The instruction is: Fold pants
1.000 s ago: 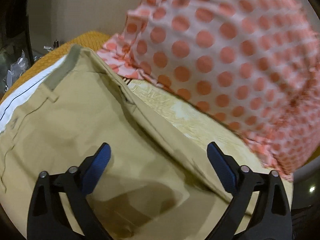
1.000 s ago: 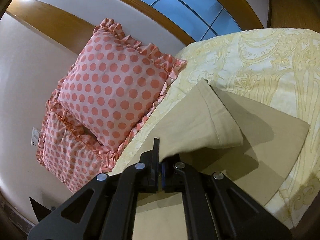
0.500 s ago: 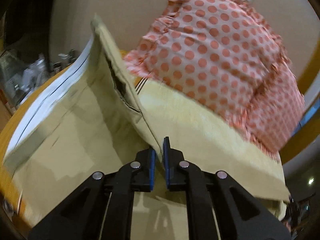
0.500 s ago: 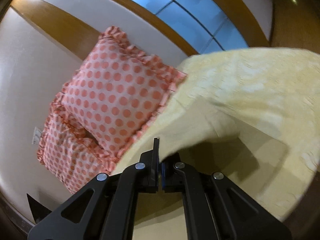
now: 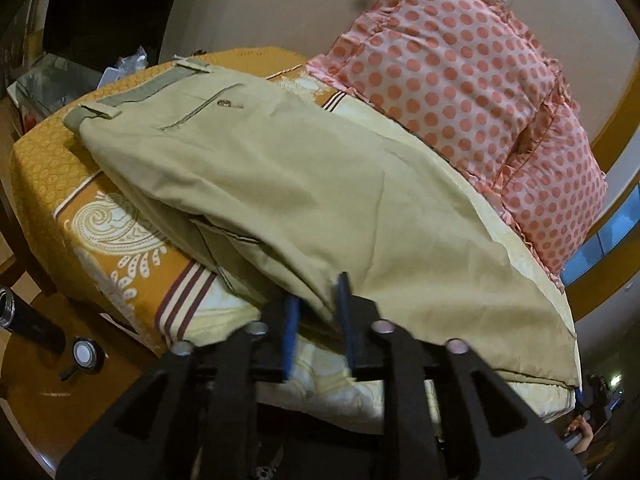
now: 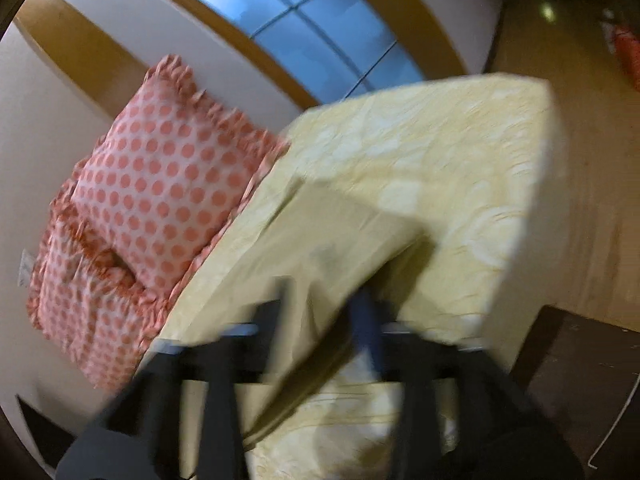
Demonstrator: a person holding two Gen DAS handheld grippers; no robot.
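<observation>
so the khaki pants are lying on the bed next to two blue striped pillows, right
Not quite. The pillows are pink with coral polka dots and ruffled edges, not blue striped, as the left wrist view shows. The khaki pants do lie on the bed next to them.

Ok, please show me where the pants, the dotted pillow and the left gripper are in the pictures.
pants (image 5: 320,184), left wrist view, on the flat khaki cloth of the seat.
dotted pillow (image 5: 452,64), left wrist view, on the middle of its face.
left gripper (image 5: 318,316), left wrist view, midway between the blue fingertips.
</observation>
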